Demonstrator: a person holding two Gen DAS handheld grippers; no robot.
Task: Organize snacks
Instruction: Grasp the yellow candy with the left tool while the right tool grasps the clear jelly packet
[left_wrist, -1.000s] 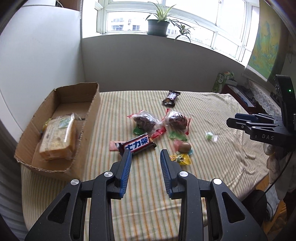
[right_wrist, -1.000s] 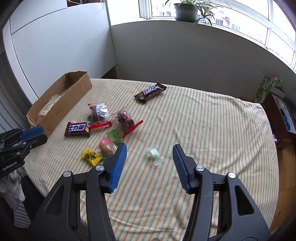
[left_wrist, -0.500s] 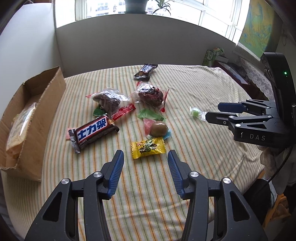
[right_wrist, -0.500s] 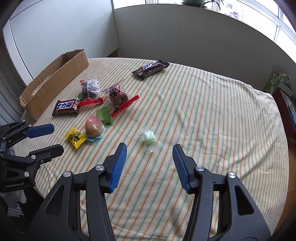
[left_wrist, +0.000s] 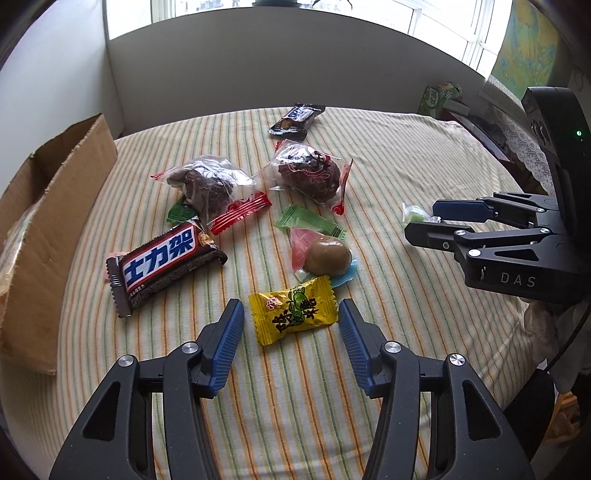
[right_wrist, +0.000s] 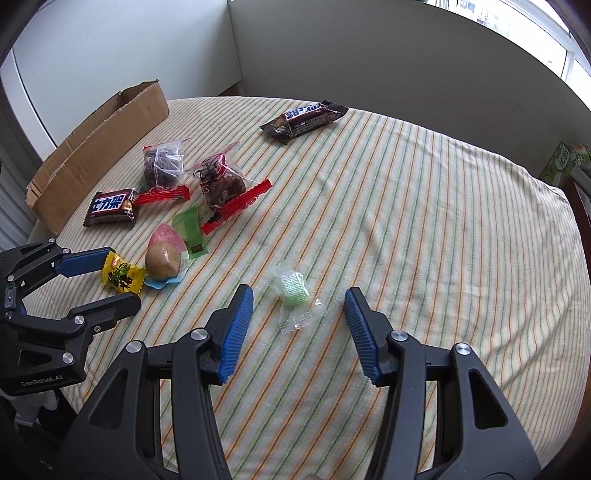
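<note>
A cardboard box (left_wrist: 55, 206) stands at the far left of the striped tablecloth (right_wrist: 406, 221), seemingly already holding a pale packet, while about nine snacks lie loose, so the sorting looks barely begun. The left gripper (left_wrist: 291, 325) is spread wide and holds nothing, straddling a yellow candy (left_wrist: 293, 310) at the near edge whose long axis runs left to right across the gap. The right gripper (right_wrist: 298, 314), equally wide and empty, frames a small green candy (right_wrist: 293, 290) in clear wrap, its long axis running near to far.
</note>
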